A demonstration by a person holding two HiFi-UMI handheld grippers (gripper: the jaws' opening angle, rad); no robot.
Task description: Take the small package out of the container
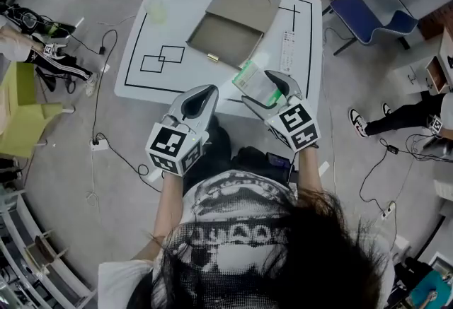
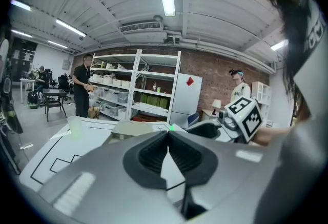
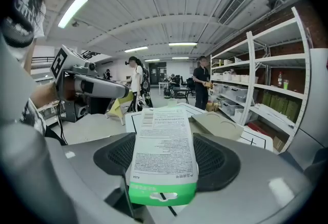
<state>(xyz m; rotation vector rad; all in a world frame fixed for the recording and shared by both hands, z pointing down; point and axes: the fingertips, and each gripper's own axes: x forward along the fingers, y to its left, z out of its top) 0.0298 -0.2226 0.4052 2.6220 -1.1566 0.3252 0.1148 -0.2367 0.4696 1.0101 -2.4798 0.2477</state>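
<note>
1. Small package (image 3: 163, 156): a flat white pack with fine black print and a green end that has a hang slot. It is clamped between the jaws of the right gripper (image 1: 272, 85), with the green end nearest the gripper body. In the head view the package (image 1: 255, 83) is outside the container, above the table's near edge.
2. Right gripper: the jaws grasp the package by its two flat faces. The marker cube faces up toward the person.
3. Container (image 1: 225, 37): a shallow grey-brown cardboard box lying open on the table, just beyond the package and apart from it. Its inside looks bare. The lid (image 1: 244, 3) is folded back on the far side and shows two round outlines.
4. Left gripper (image 1: 195, 106): held beside the right gripper at the table's near edge, to the left of the package. In the left gripper view its jaws (image 2: 168, 138) are clenched tip to tip with nothing between them.
5. Table (image 1: 141, 81): a white top marked with black lines and overlapping squares.
6. Cup (image 1: 156, 12): pale and translucent, upright at the table's far left corner, well apart from the container.
7. White strip (image 1: 288, 51): lying flat to the right of the container; what it is cannot be told.
8. Blue chair (image 1: 368, 18): on the floor beyond the table's right side.
</note>
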